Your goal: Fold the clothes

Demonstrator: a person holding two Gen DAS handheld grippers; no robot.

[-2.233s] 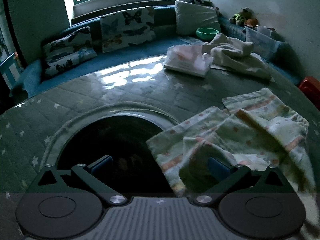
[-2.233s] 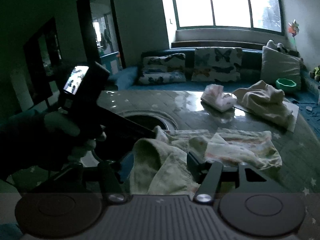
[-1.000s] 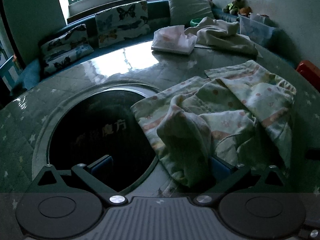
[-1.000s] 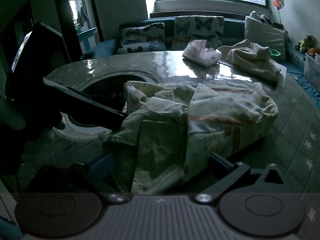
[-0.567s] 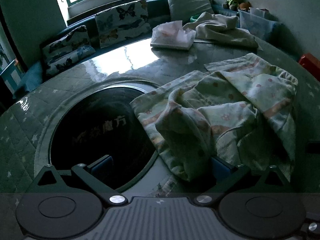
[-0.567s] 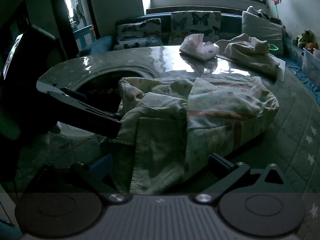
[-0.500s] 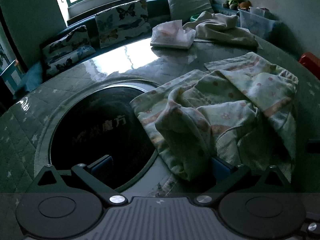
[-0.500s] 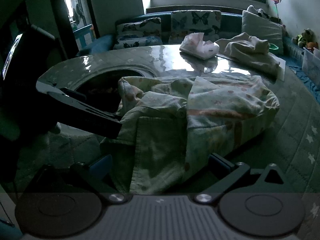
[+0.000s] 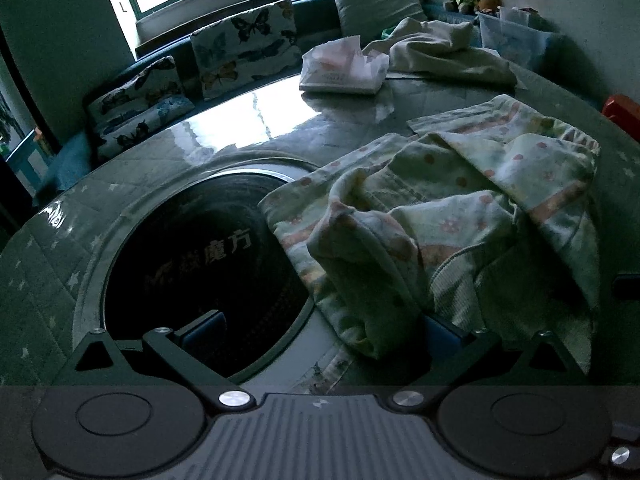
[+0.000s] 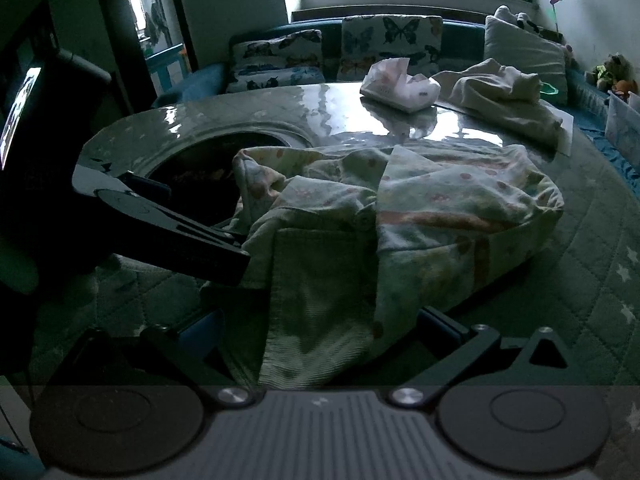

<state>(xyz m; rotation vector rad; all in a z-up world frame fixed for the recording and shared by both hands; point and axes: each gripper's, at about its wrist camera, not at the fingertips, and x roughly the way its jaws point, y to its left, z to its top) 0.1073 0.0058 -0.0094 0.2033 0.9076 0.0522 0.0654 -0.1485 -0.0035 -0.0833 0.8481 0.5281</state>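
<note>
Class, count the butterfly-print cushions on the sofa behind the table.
3: one upright at the back middle, one to its left, one lying beneath that. More may be hidden.

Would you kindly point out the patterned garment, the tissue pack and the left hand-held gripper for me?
Patterned garment [image 10: 432,208]: right wrist view, its upper folded layer.
Tissue pack [image 9: 344,68]: left wrist view, the crumpled top.
Left hand-held gripper [image 10: 234,258]: right wrist view, the tip at the garment's edge.

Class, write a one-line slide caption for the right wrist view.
Right gripper open around a crumpled pale floral-print garment on the quilted green star-patterned table, left gripper alongside.
</note>
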